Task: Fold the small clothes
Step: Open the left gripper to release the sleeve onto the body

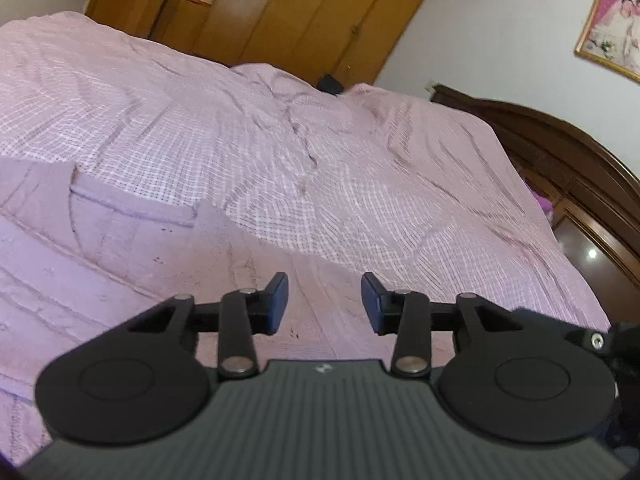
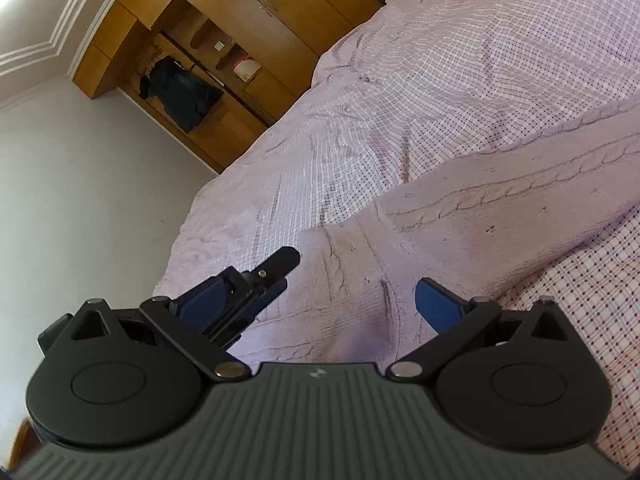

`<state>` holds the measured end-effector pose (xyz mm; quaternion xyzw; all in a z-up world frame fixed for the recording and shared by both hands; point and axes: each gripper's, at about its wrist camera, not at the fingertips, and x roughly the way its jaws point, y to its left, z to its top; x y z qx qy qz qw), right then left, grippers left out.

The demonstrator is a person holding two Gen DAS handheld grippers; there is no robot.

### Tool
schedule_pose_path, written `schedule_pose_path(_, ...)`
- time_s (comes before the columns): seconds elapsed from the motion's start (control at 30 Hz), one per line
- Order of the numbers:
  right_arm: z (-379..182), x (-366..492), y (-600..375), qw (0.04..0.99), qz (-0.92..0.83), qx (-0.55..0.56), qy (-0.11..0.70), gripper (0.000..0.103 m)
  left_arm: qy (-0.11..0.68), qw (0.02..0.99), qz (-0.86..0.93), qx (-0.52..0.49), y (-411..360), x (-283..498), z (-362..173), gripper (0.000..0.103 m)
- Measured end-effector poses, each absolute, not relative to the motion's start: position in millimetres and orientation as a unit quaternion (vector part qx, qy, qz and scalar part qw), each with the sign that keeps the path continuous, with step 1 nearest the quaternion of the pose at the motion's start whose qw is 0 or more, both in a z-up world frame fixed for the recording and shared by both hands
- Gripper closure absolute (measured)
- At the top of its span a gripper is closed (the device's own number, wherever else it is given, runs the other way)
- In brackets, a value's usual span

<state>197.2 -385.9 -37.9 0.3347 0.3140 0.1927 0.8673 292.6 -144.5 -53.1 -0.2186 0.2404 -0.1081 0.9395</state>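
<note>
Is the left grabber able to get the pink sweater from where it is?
Probably yes. The left gripper is open right above the pink knitted sweater, which lies flat on the checked bedspread, and nothing sits between them.

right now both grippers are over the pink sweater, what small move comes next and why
Probably lower the left gripper onto the pink knit sweater and close on an edge: its jaws stand open with nothing between them, and the sweater lies flat on the checked bedspread.
</note>
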Motion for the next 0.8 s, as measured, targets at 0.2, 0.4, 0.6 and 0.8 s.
schedule_pose_path(0.2, -40.9, 202.2, -383.8, 0.867, 0.189, 0.330, 0.322, 0.000, 0.245, 0.949, -0.076, -0.182, -122.5, 280.7, -43.6, 0.052)
schedule_pose_path(0.4, -58.5, 210.3, -361.5, 0.863, 0.212, 0.314, 0.335, 0.000, 0.261, 0.957, -0.027, -0.121, -52.7, 250.1, -36.8, 0.051)
schedule_pose_path(0.6, -81.9, 231.8, -327.2, 0.870, 0.181, 0.256, 0.380, 0.010, 0.293, 0.952, 0.038, -0.084, 47.5, 218.9, -45.0, 0.052)
schedule_pose_path(0.8, -94.7, 242.2, -300.3, 0.879, 0.166, 0.189, 0.406, 0.021, 0.317, 0.940, 0.065, -0.108, 105.2, 201.9, -58.2, 0.052)
